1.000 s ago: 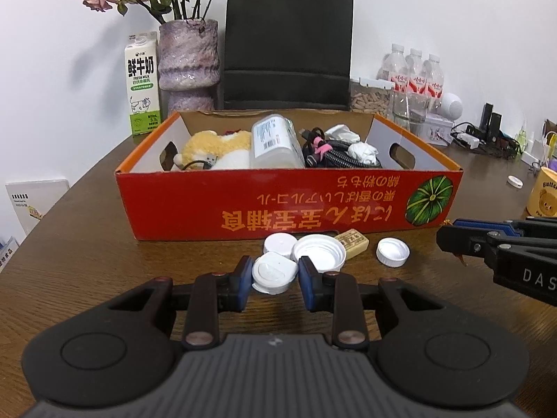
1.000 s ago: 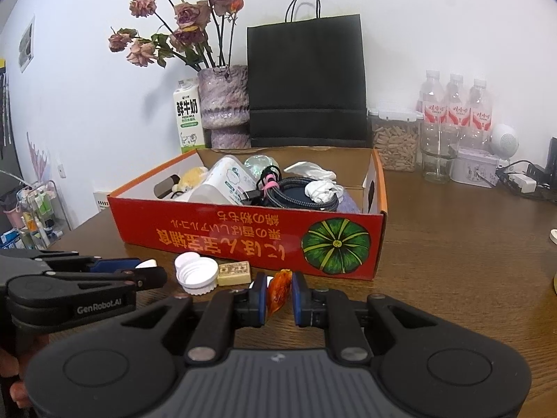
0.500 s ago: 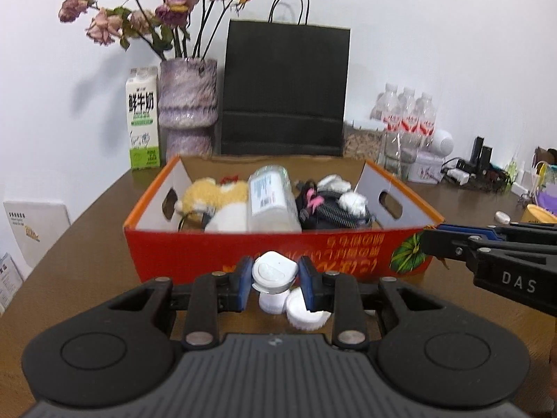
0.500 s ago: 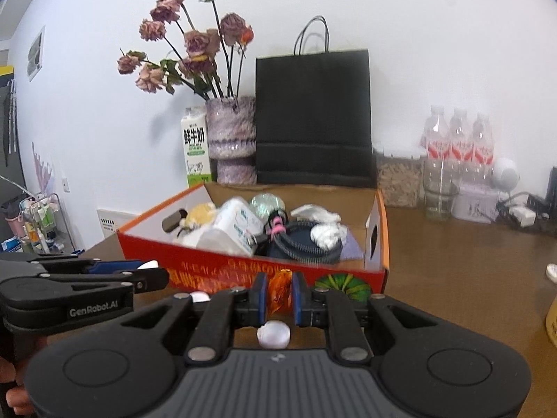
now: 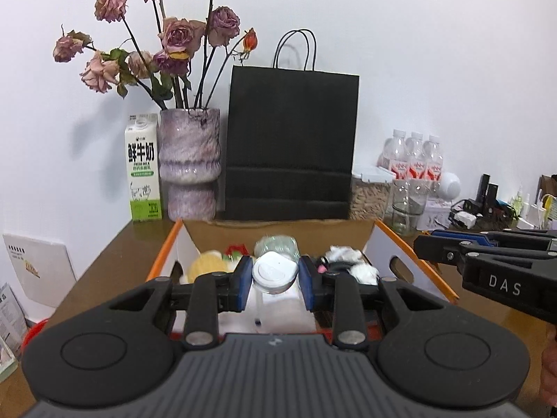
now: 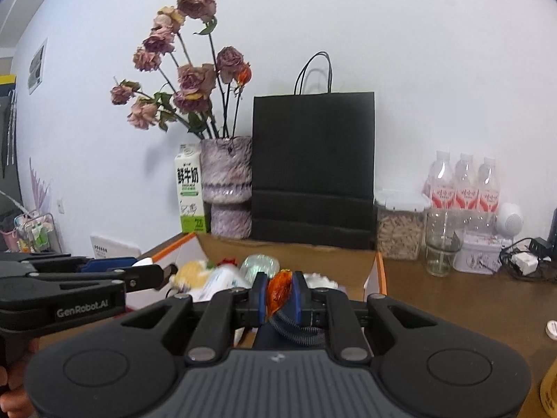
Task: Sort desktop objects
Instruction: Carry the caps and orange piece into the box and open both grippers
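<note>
My left gripper [image 5: 275, 278] is shut on a white round lid [image 5: 275, 274] and holds it above the orange cardboard box [image 5: 386, 233]. My right gripper [image 6: 279, 294] is shut on an orange candy wrapper [image 6: 278, 291] and holds it above the same box [image 6: 377, 271], near its right side. The box holds a yellow plush toy [image 5: 205, 264], a clear bottle [image 5: 276, 244], white crumpled paper [image 5: 343, 254] and a coiled dark cable [image 6: 296, 331]. Each gripper shows at the edge of the other's view.
Behind the box stand a black paper bag [image 5: 290, 142], a purple vase with dried roses [image 5: 189, 163] and a milk carton [image 5: 142, 170]. Water bottles [image 5: 412, 160], a glass jar [image 6: 442, 244], a snack container [image 6: 398, 230] and cables [image 6: 522, 261] are at the right.
Both grippers have risen from the table in front of the box and moved forward over it, carrying the white lid and the orange wrapper. The loose lids on the table have dropped out of view.
</note>
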{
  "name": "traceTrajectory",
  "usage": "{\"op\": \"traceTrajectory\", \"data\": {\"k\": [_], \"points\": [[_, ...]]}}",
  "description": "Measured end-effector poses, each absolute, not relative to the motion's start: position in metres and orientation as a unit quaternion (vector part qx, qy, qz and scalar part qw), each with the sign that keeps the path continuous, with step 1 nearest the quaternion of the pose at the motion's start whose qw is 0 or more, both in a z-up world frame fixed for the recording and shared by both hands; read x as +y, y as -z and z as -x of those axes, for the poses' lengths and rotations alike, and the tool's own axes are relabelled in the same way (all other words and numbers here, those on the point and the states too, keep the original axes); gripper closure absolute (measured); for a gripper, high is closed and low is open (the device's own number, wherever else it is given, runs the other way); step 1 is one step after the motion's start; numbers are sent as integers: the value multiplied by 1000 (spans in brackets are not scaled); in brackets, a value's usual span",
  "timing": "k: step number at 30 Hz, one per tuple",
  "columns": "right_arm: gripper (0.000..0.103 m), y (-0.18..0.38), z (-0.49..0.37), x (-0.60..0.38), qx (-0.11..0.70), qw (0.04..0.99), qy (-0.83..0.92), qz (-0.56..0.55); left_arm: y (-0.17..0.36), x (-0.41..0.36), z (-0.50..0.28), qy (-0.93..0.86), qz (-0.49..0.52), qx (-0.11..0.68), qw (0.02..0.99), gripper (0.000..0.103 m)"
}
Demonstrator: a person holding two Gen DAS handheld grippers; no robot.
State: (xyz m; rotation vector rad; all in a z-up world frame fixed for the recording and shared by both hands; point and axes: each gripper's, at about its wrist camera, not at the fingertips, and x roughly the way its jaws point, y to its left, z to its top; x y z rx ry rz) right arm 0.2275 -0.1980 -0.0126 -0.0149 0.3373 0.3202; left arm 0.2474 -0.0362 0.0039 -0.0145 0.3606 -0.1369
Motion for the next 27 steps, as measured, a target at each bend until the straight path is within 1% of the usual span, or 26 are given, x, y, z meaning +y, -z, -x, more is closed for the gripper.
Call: {"op": "traceTrajectory", "data": {"k": [9,13,17,21,27], "points": [[90,20,-283,-194,180,972,-151,-3,-2,-28,-299,67,27,177,982,74],[90,27,-312,-194,201,964,-172,-33,3,-23,-328,72,38,190,978,74],[90,33,-332,-186,200,965,-171,-14,7,-22,-352,72,33,193,978,74],[90,45,-350,-182,217,961,-170,1,17,-21,-372,71,27,211,974,74],[90,56,-363,-186,234,959,-159,9,30,-22,-385,72,14,235,969,74]]}}
